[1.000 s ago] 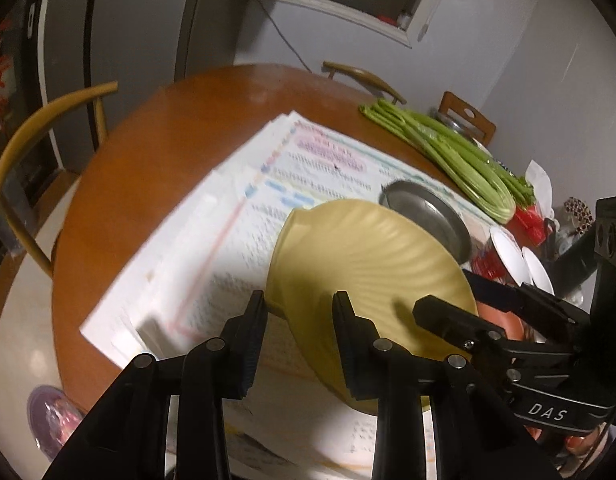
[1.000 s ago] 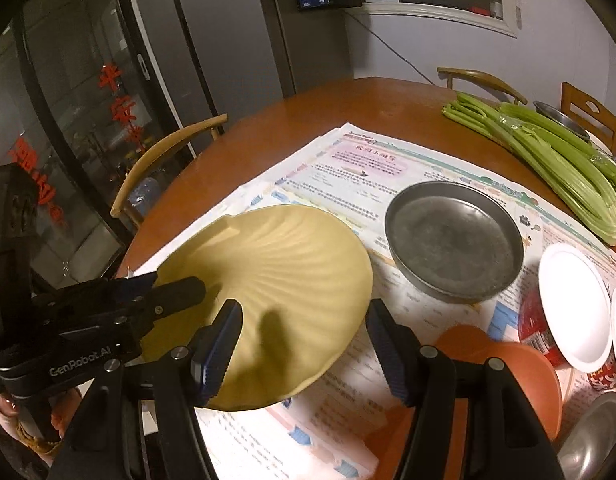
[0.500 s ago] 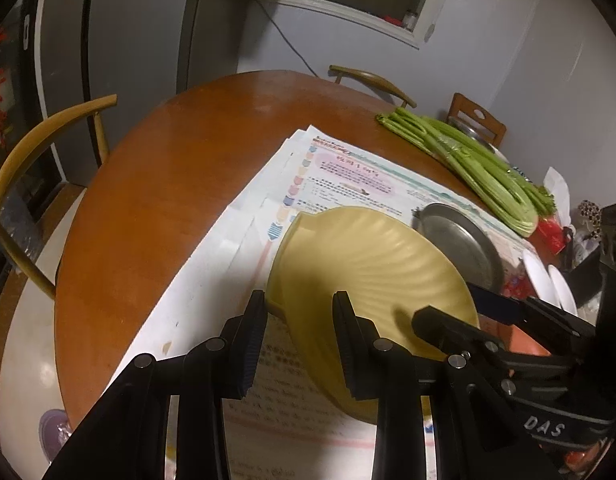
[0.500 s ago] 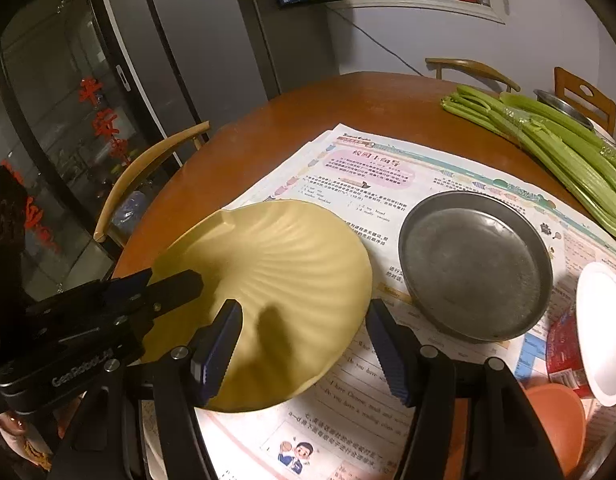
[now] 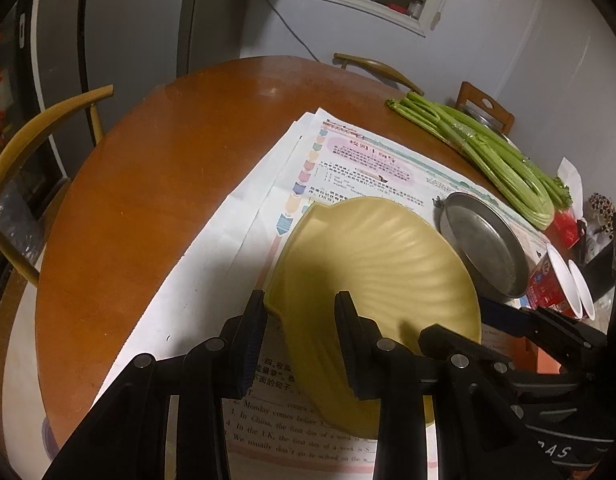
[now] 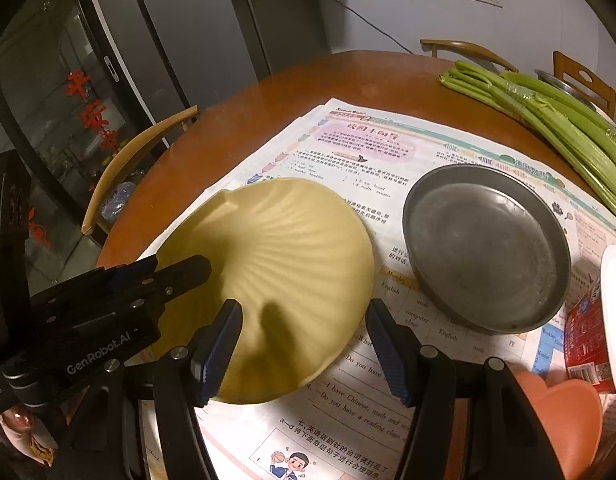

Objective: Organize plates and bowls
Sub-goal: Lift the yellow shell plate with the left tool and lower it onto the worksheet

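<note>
A yellow shell-ribbed plate (image 5: 380, 264) (image 6: 283, 240) hangs tilted just over the printed papers (image 5: 211, 280). My left gripper (image 5: 301, 304) straddles the plate's left rim, one pad outside the wall and one inside. Its jaws are opening, though the pads still touch the rim. In the right wrist view its upper finger (image 6: 187, 268) lies across the plate. My right gripper (image 6: 303, 316) takes the plate's near right edge between widely set fingers. The left wrist view shows that gripper (image 5: 460, 318) with one finger over the plate and the blue-padded one past the edge.
A round metal pan (image 6: 484, 248) lies right of the plate on the papers. Celery stalks (image 5: 488, 152), red-and-white cups (image 5: 556, 280) and an orange dish (image 6: 560, 416) crowd the right side. Bare wooden table (image 5: 147, 184) spreads left, with a chair (image 5: 35, 132) beyond its edge.
Both grippers have carried the yellow plate leftward and lower over the papers, away from the metal pan. The plate keeps its place between the fingers.
</note>
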